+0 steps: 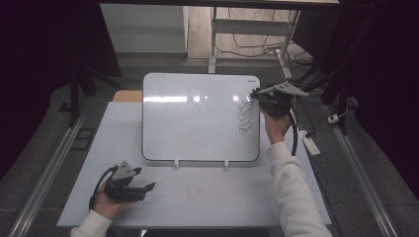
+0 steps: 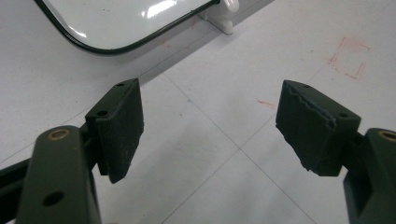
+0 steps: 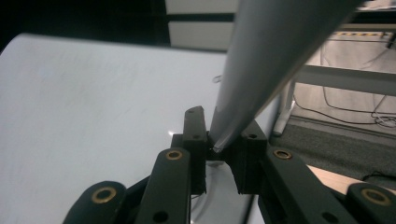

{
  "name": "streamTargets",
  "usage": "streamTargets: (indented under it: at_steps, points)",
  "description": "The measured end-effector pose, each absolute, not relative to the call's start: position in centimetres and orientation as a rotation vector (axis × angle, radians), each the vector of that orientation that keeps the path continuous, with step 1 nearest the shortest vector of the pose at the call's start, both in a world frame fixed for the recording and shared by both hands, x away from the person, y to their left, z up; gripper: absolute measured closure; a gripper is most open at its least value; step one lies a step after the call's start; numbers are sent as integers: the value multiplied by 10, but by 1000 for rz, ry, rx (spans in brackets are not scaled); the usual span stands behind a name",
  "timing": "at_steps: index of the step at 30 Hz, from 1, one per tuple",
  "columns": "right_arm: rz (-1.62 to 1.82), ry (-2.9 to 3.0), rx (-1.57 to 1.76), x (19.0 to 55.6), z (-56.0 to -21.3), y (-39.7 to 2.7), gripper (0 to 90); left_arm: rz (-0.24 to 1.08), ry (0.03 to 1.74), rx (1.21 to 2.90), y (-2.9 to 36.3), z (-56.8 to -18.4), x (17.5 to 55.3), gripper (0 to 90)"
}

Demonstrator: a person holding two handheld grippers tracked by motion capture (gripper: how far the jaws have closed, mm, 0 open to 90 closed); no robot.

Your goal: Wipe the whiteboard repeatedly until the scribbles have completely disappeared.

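Two handheld grippers work at a white table (image 1: 197, 197): the right gripper (image 1: 256, 94), clamped on a grey marker (image 3: 261, 70), meets the upright white rectangular whiteboard's (image 1: 197, 118) right edge beside black scribbles (image 1: 244, 114), while the left gripper (image 1: 148, 187) rests wide open, well apart.

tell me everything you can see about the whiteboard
The whiteboard is a white, glossy rectangle with rounded corners and a thin dark rim, reflecting ceiling lights. It stands propped, leaning back, on two small white feet near its lower edge, on the white table. Black looping scribbles run down its right side; the rest looks blank. The right tool is at its upper right edge, shut on a grey marker-like stick held against the board. The left tool rests apart, in front, open.
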State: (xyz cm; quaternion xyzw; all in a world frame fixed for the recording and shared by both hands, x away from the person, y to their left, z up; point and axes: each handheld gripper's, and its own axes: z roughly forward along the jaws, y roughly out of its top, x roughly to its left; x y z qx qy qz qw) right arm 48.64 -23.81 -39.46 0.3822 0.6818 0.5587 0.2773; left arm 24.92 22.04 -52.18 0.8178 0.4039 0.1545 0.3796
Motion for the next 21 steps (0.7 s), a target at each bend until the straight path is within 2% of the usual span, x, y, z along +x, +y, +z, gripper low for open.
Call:
streamTargets:
  at_steps: [6, 12, 18, 21]
  points:
    - [1506, 1987, 903, 478, -406, -216, 775, 405, 1045, 2069, 224, -521, 250, 243]
    - [1534, 1887, 1005, 487, -397, -232, 776, 448, 1077, 2040, 228, -519, 248, 253]
    - [1550, 2017, 902, 479, -409, -213, 775, 484, 1097, 2020, 226, -515, 239, 252]
    - [1555, 1959, 938, 483, -407, -220, 775, 499, 1092, 2040, 223, -516, 234, 250]
